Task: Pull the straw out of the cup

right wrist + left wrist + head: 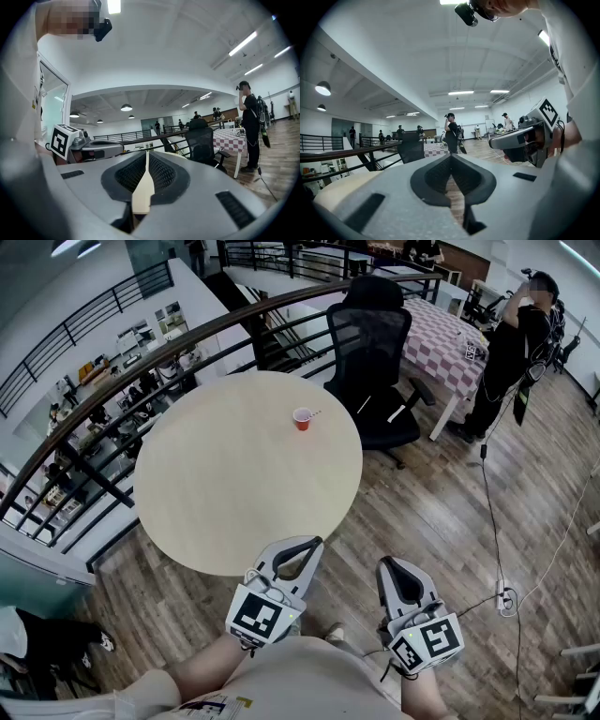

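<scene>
A small red cup [302,418] stands upright on the far right part of the round pale table [234,484]. A straw [315,412] sticks out of it toward the right. Both grippers are held low near the person's body, short of the table's near edge and far from the cup. My left gripper [313,543] [451,157] is shut with nothing between its jaws. My right gripper [388,564] [146,153] is also shut and empty, beside the left one. The cup does not show in either gripper view.
A black office chair [380,343] stands just behind the table's far right. A dark railing [112,399] curves round the left and far sides. A checkered table [450,343] and a standing person [520,343] are at the far right. A cable [492,521] lies on the wooden floor.
</scene>
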The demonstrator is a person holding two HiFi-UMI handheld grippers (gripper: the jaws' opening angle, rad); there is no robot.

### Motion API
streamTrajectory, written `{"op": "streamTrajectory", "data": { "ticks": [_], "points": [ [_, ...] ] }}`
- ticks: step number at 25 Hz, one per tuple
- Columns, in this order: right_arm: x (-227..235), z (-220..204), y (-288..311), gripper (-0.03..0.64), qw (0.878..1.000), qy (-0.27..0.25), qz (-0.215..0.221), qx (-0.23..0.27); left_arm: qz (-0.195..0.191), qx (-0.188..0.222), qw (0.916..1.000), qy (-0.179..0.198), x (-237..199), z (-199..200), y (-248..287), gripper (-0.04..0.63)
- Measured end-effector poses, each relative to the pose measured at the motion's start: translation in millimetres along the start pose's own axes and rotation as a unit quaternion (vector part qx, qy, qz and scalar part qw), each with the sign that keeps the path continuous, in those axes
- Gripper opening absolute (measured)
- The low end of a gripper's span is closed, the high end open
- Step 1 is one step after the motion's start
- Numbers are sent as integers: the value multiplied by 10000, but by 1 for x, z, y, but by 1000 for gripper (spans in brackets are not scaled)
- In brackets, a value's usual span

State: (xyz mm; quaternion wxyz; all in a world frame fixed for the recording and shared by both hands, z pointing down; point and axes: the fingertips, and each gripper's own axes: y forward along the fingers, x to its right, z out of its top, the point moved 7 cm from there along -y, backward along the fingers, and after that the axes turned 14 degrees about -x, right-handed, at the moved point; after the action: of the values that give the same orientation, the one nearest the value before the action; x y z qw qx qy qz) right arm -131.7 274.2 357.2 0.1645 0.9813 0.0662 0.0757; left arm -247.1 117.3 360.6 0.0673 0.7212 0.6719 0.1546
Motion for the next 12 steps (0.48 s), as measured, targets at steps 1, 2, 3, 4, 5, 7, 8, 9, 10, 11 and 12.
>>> {"op": "streamTrajectory", "data": {
  "ticks": [1, 2, 3, 4, 5, 7, 8, 9, 10, 11, 12],
  "points": [
    [1, -1, 0, 32, 10000, 6, -5, 1, 12, -3, 10000, 1, 0, 0, 0, 14],
    [1, -1, 0, 32, 10000, 11, -10, 1, 23, -5, 10000, 1, 1, -1, 0, 13],
    [1, -2, 1, 32, 10000, 16, -14, -1, 33, -5, 10000, -4, 1, -1, 0, 14],
    [1, -2, 1, 32, 10000, 16, -15, -5, 39, -7, 10000, -13, 0, -1, -1, 14],
    [0, -2, 1, 32, 10000, 9, -15, -12, 39, -11, 10000, -26, 0, -1, -2, 14],
    [-1, -2, 3, 32, 10000, -9, -26, -21, 32, -13, 10000, -56, -2, -1, -4, 13],
    [-2, -3, 4, 32, 10000, -13, -40, -17, 35, -13, 10000, -80, -3, -2, -5, 14],
    [-1, -3, 4, 32, 10000, -11, -55, -8, 41, -22, 9999, -127, -3, -2, -5, 14],
    [-1, -2, 5, 32, 10000, 0, -69, 9, 44, -37, 9998, -206, -3, -1, -5, 14],
    [0, -2, 4, 32, 10000, 20, -78, 31, 43, -49, 9996, -290, -4, 0, -5, 14],
    [1, -2, 4, 32, 9999, 40, -82, 50, 41, -53, 9994, -340, -4, 0, -5, 14]
  ]
}}
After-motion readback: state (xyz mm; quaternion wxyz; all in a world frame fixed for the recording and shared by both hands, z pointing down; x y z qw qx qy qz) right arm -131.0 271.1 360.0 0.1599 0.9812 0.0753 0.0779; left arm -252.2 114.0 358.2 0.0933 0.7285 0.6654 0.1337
